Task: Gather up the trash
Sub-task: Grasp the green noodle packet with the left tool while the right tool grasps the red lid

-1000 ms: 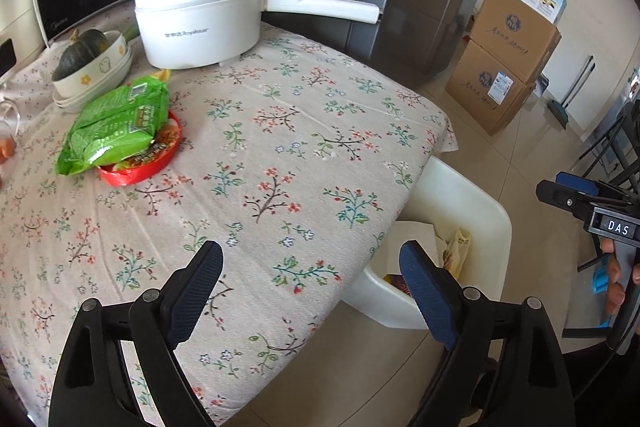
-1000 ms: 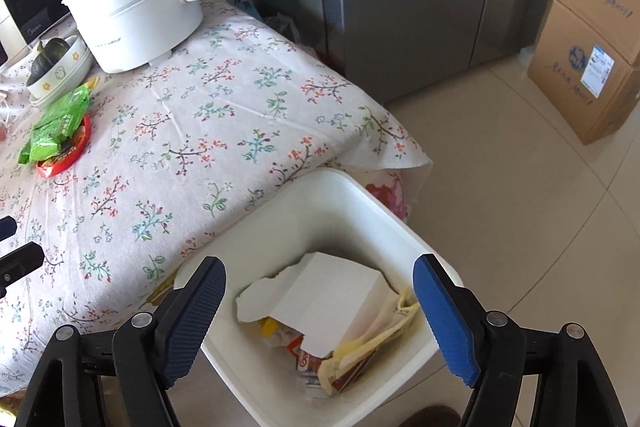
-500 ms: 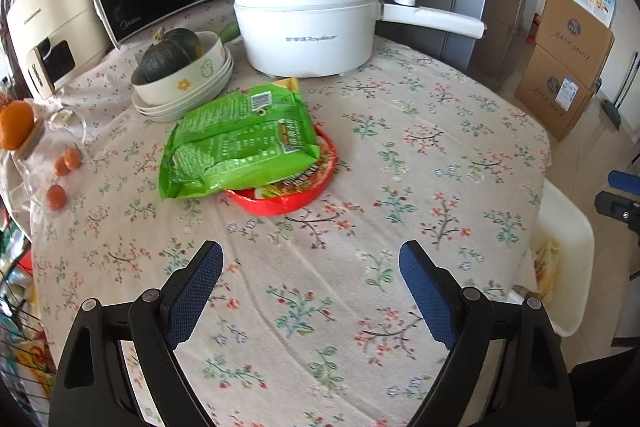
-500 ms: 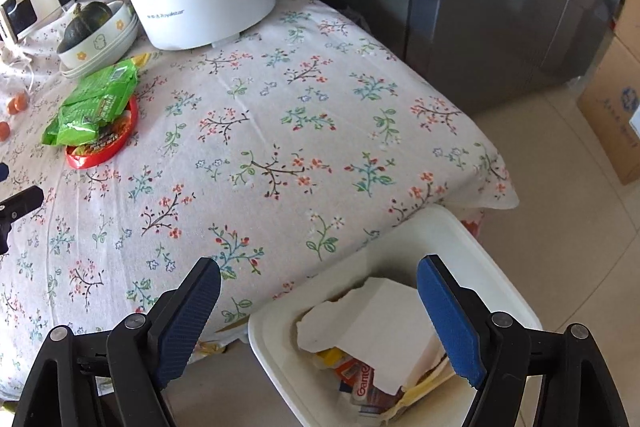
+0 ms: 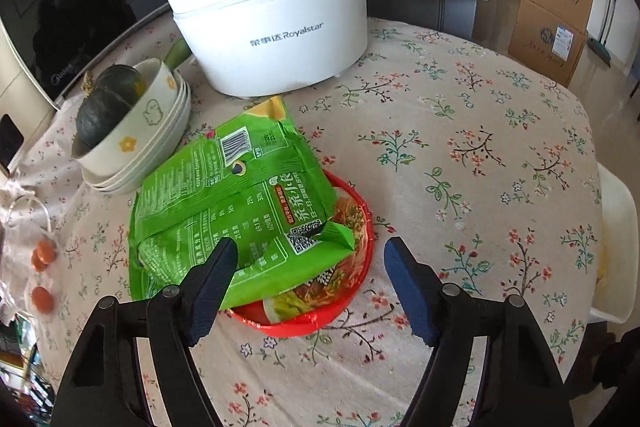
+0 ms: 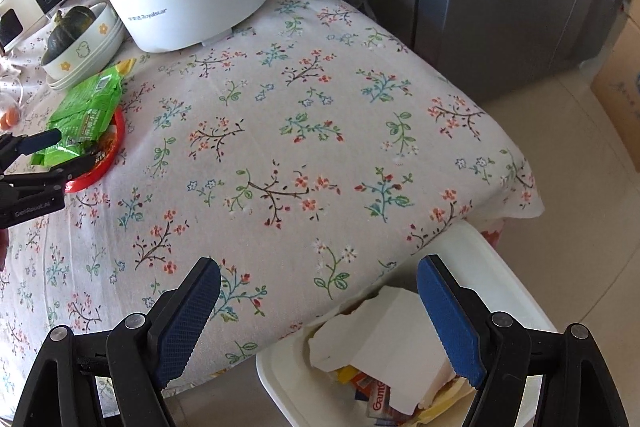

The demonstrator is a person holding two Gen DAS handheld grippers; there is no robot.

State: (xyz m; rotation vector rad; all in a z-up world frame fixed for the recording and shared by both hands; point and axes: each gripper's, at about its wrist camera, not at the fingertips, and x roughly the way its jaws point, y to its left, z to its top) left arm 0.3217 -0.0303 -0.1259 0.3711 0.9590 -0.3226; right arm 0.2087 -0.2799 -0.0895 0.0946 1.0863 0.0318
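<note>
L gripper (image 5: 308,259) has swung from bin to green wrapper (image 5: 236,203); fingers apart, wrapper now between; R gripper (image 6: 320,311) apart, empty; grab next.

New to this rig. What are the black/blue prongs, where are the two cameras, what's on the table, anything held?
No robot arm: a person holds a two-finger tool in each hand, each with a fisheye camera looking along its fingers. Left tool is open over a green snack wrapper lying on a red noodle-bowl lid. Right tool is open above the table edge and a white trash bin with paper and wrappers inside. Also on the floral tablecloth: a white Royalstar pot and stacked bowls with a dark squash. Nothing is held.
</note>
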